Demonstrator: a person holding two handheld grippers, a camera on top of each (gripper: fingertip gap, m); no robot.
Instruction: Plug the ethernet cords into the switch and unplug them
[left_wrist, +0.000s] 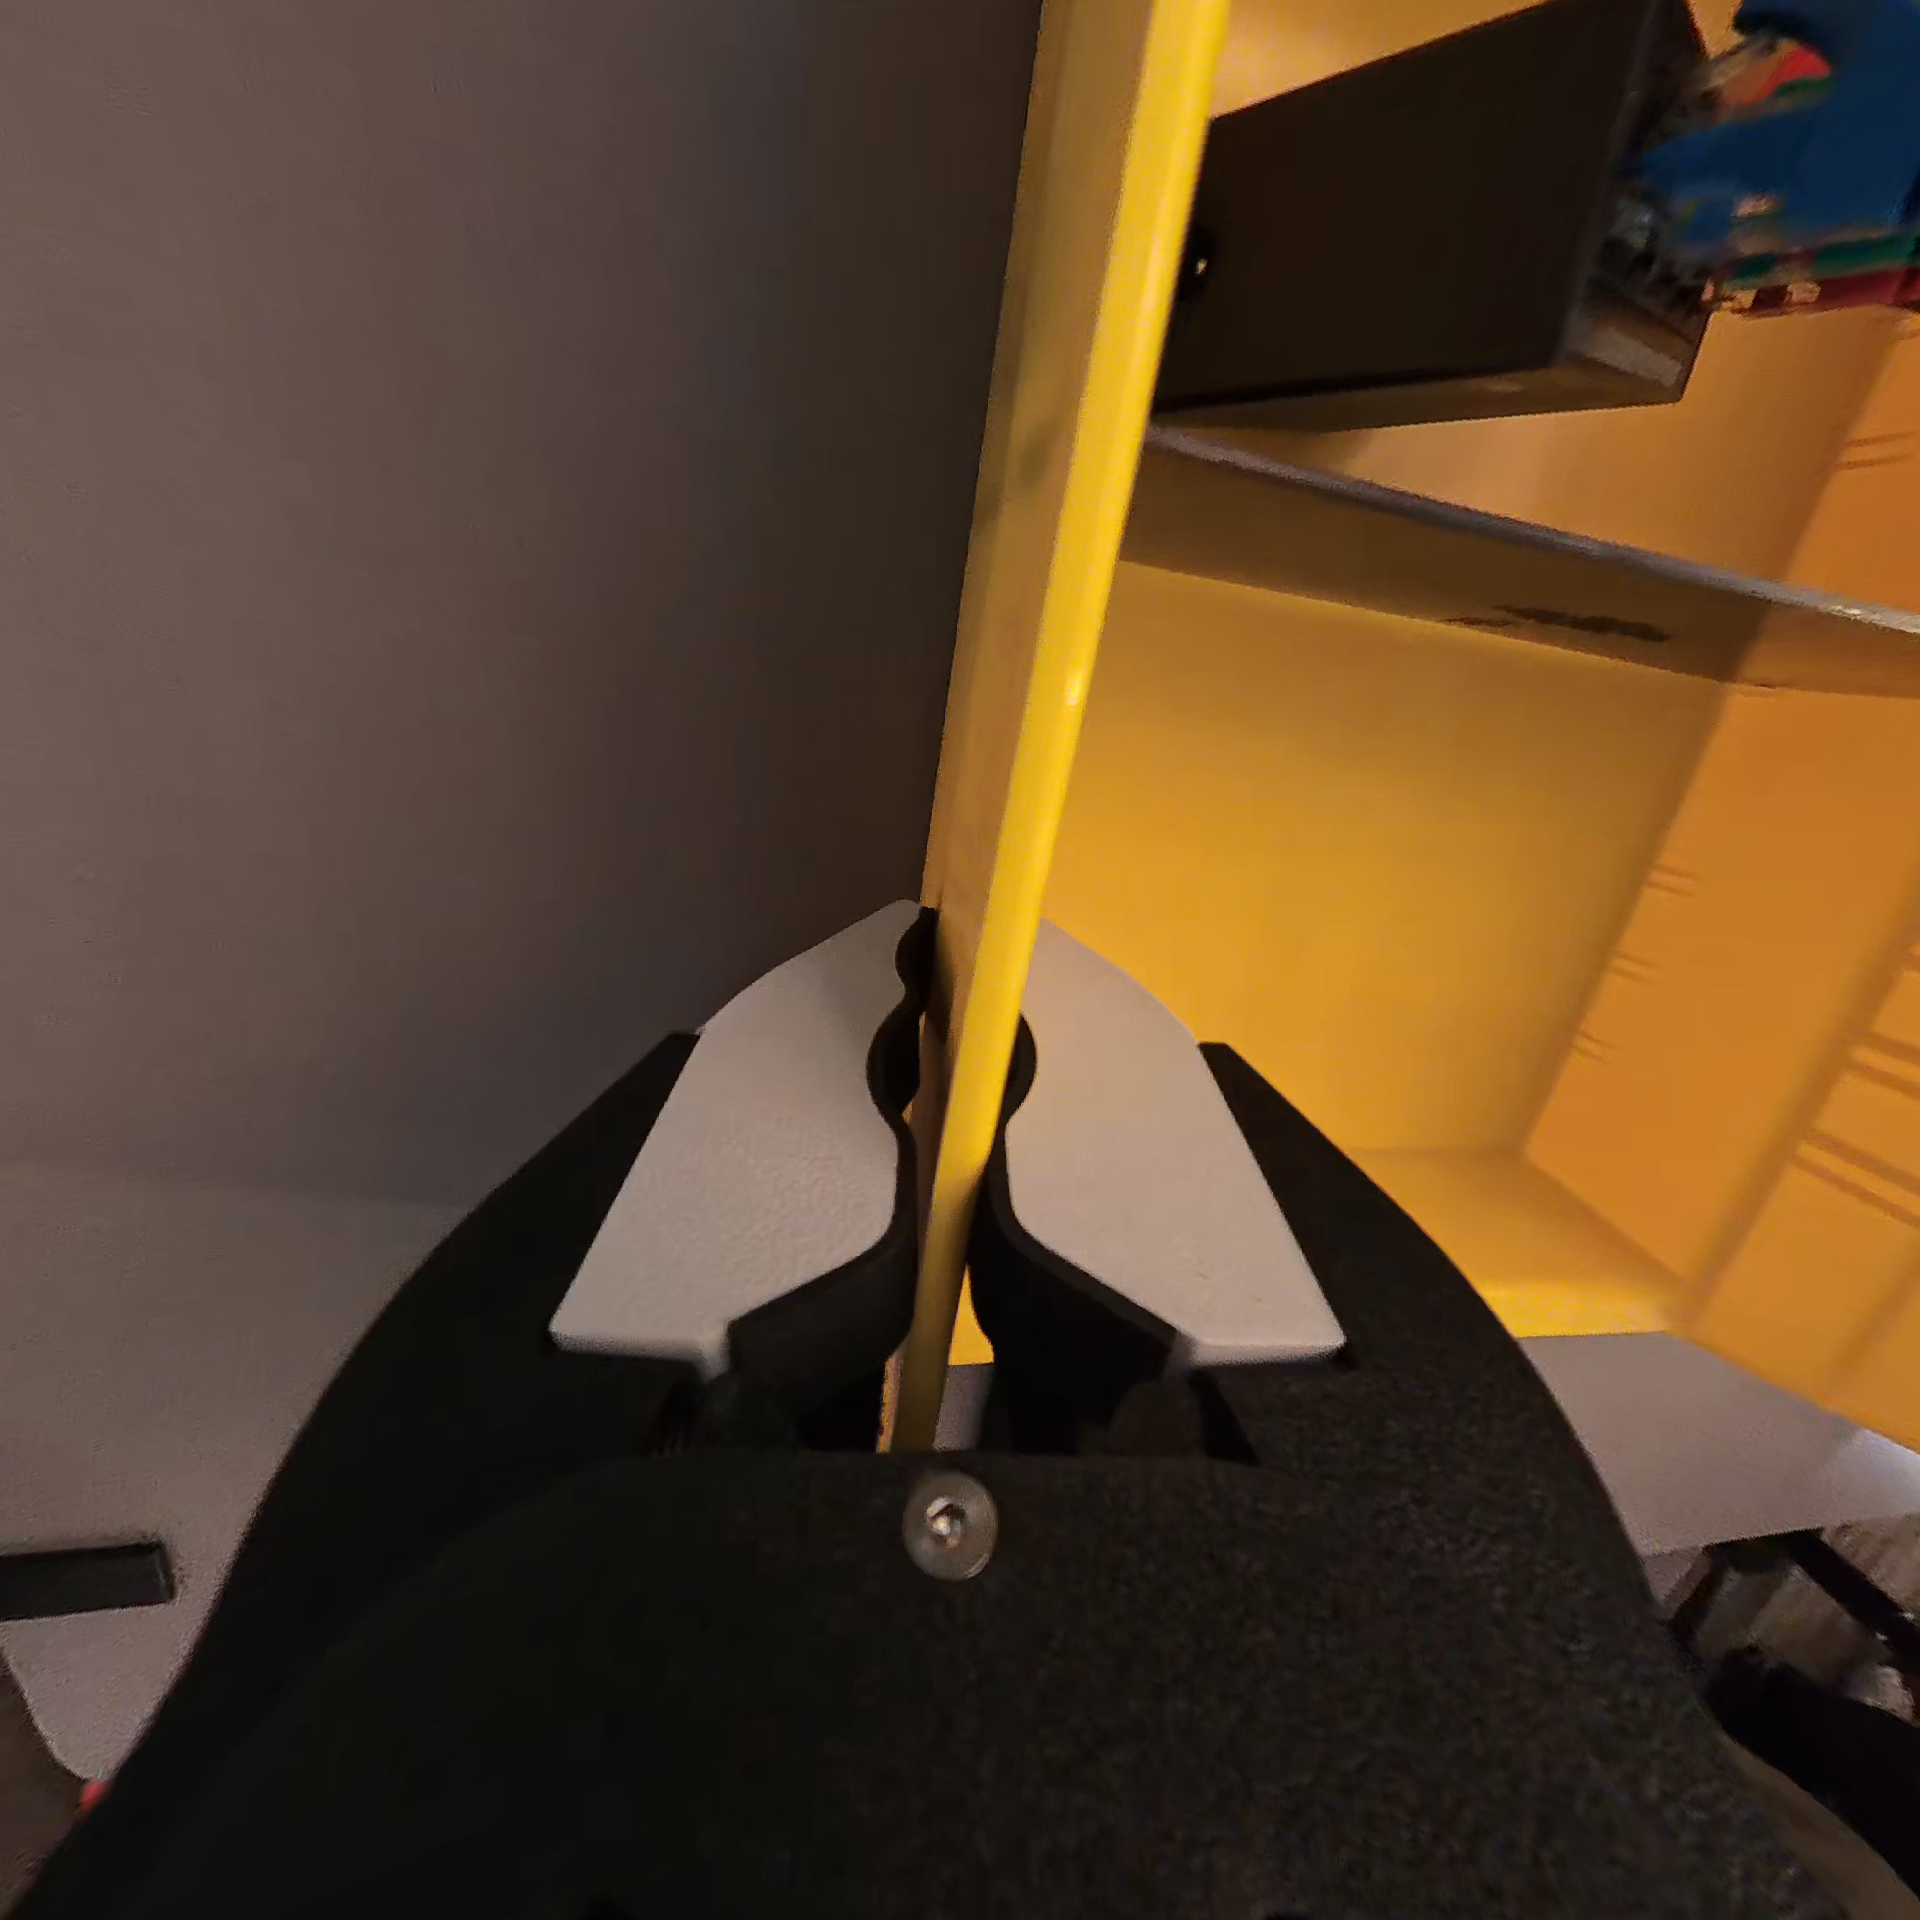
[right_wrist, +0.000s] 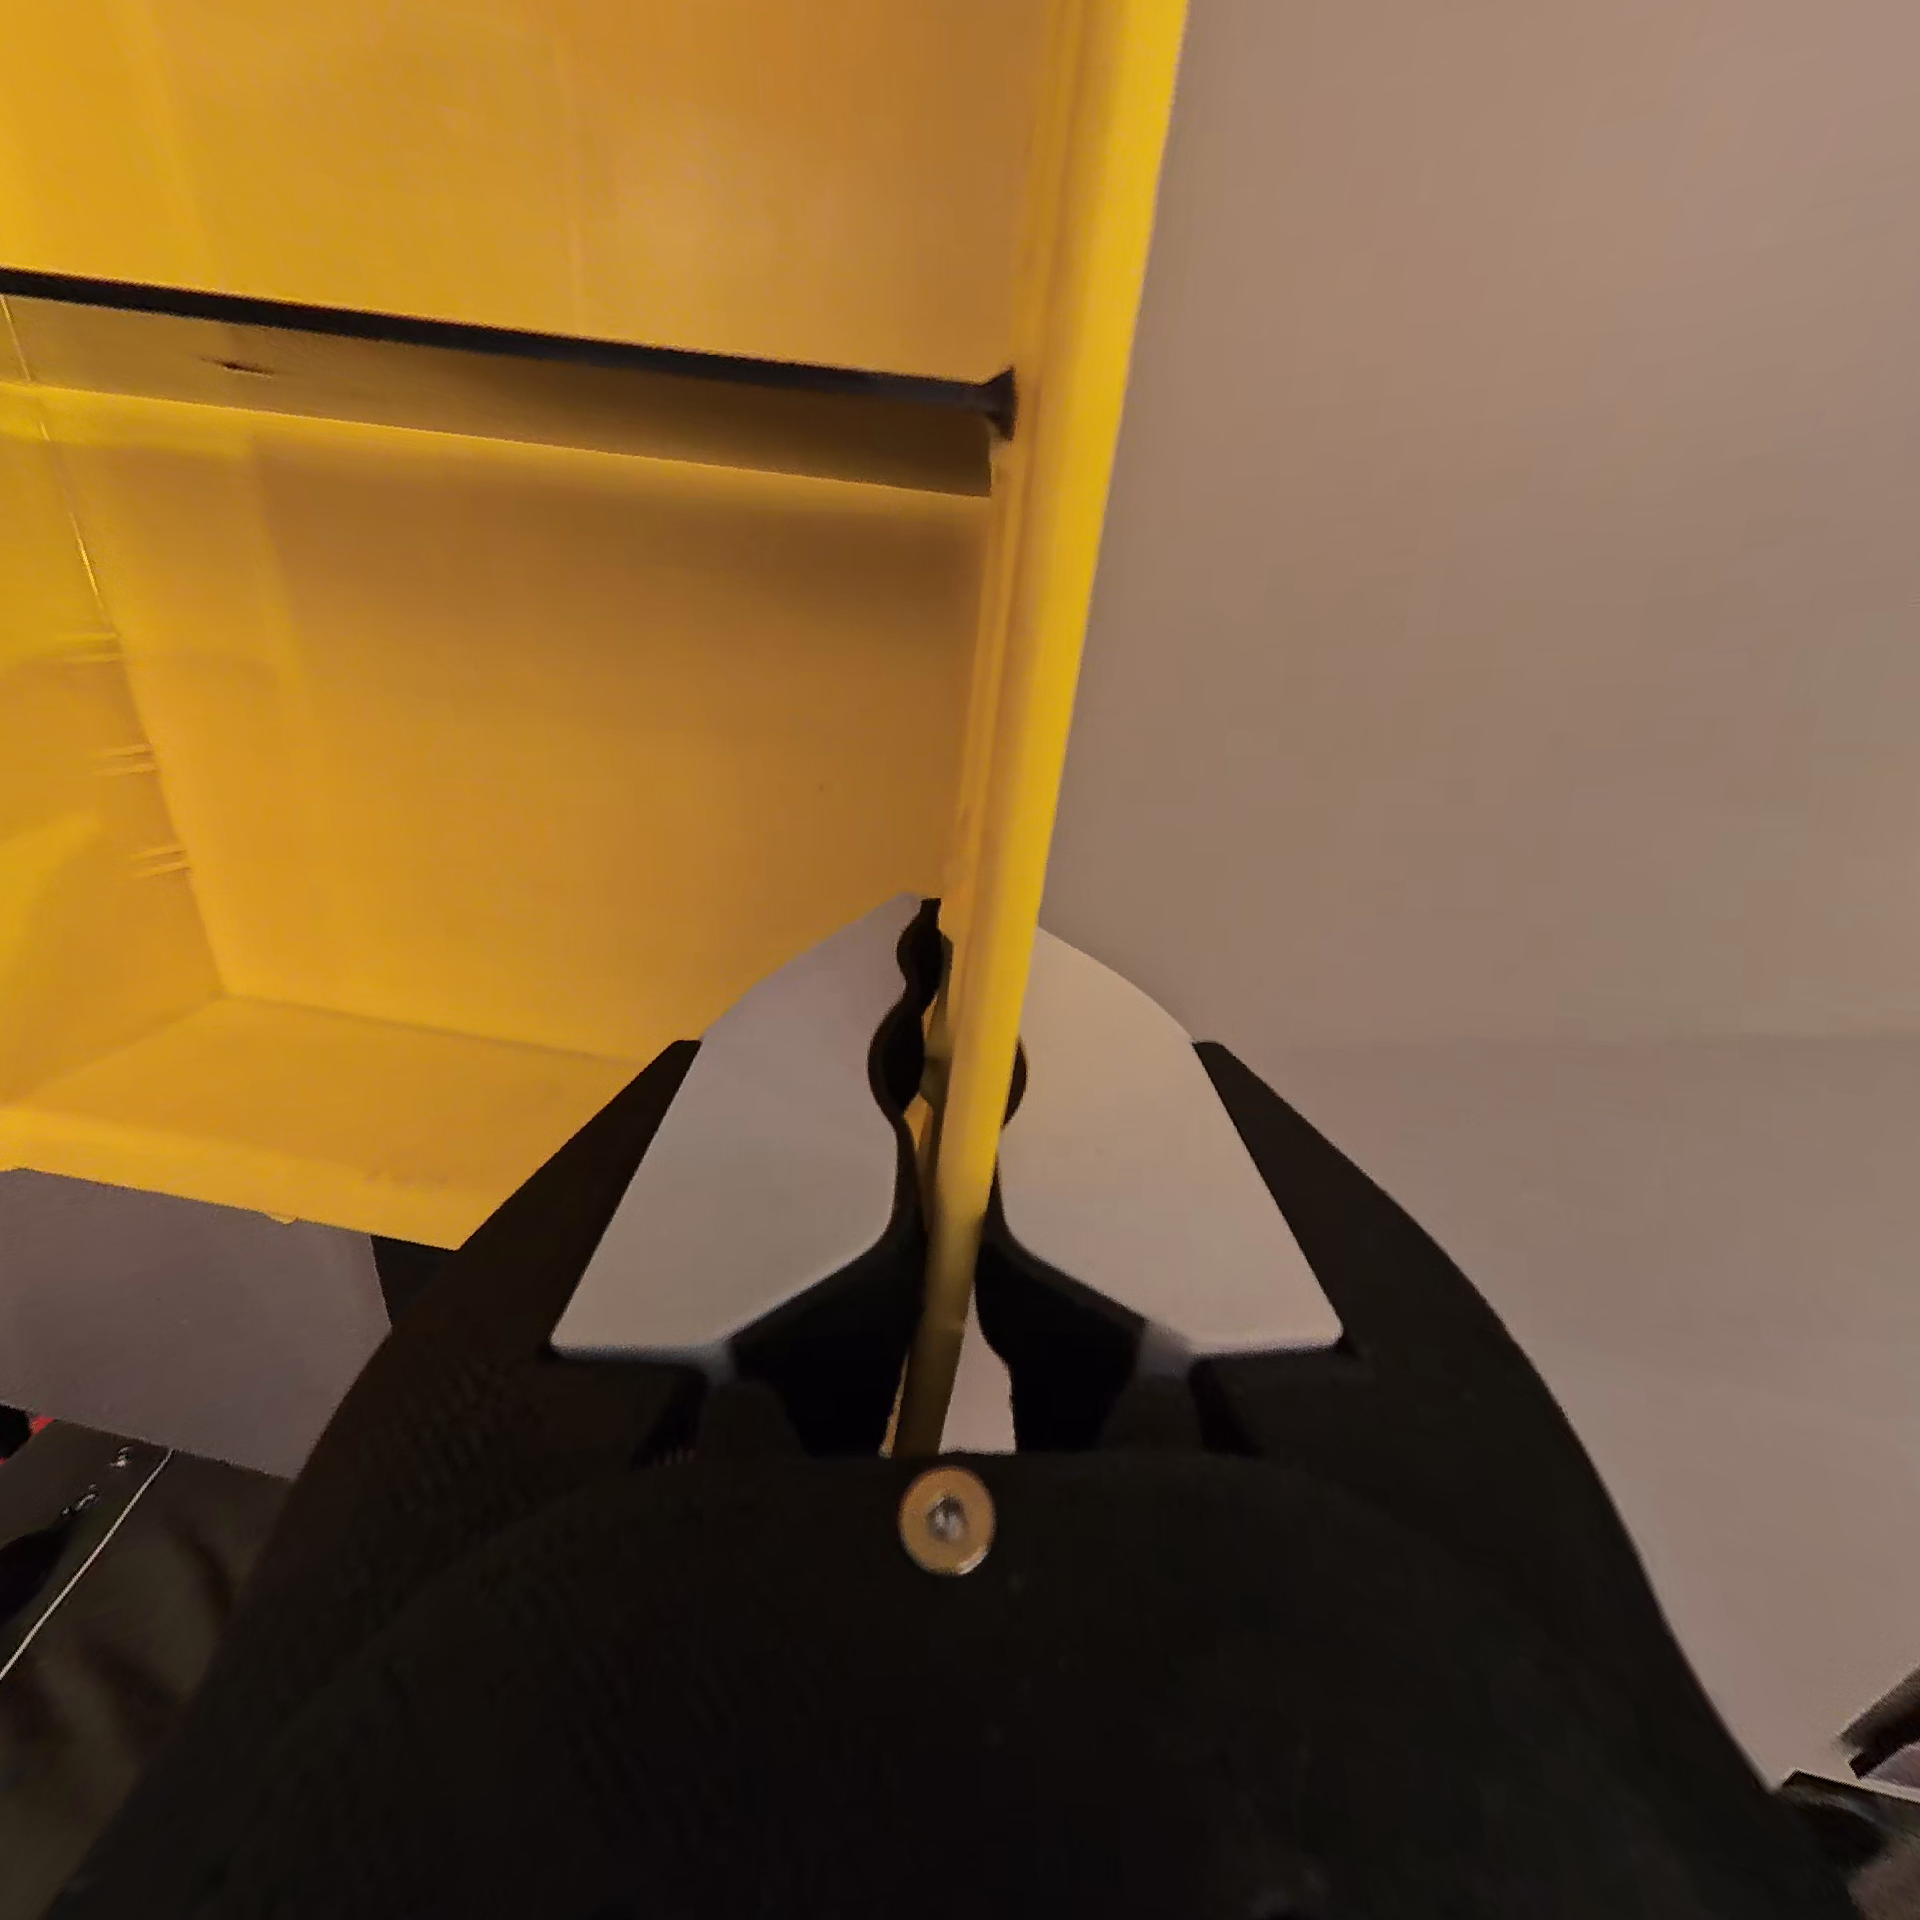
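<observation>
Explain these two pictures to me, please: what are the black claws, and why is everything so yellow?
Each picture comes from a camera on a hand-held gripper, looking along its two fingers. No robot arm here; a person holds both. The left gripper is clamped on the left wall of a yellow rack; the right gripper on its right wall. A dark shelf crosses inside, and above it sits a black box, probably the switch, with blurred coloured things beside it.

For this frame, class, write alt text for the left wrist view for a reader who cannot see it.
The left claw is shut on the front edge of a yellow rack's side wall. To the right, inside the rack, a black box sits on a shelf, with coloured cords at its far end.
</observation>
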